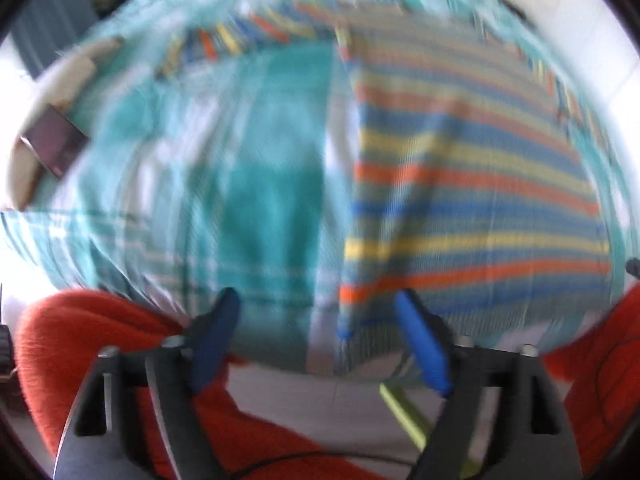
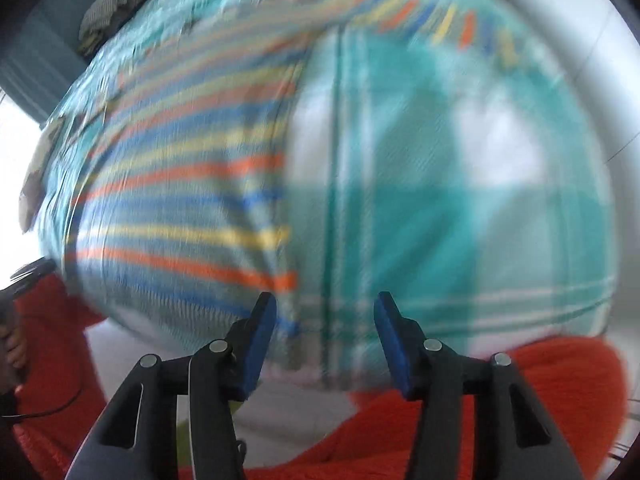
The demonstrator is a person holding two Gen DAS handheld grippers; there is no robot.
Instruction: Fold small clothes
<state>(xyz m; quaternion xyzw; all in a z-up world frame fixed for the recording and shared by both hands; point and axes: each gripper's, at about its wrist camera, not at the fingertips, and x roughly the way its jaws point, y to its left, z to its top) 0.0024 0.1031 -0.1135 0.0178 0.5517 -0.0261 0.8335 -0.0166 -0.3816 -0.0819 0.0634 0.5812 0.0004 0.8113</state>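
A small garment (image 1: 472, 184) with orange, yellow and blue stripes lies flat on a teal checked sheet (image 1: 260, 160). Both views are blurred. In the left wrist view it fills the right half, and a striped sleeve (image 1: 240, 36) runs along the far side. My left gripper (image 1: 316, 300) hangs open and wide over the garment's near left corner, with nothing between its blue pads (image 1: 420, 340). In the right wrist view the garment (image 2: 180, 184) fills the left half. My right gripper (image 2: 325, 300) stands open above its near right corner, holding nothing.
Orange-red fabric (image 1: 80, 340), which a person wears, fills the near edge of both views (image 2: 520, 400). A dark flat object (image 1: 56, 144) lies at the sheet's left side. A pile of clothes (image 2: 104, 12) sits at the far left corner. A hand (image 2: 12, 344) shows at the left edge.
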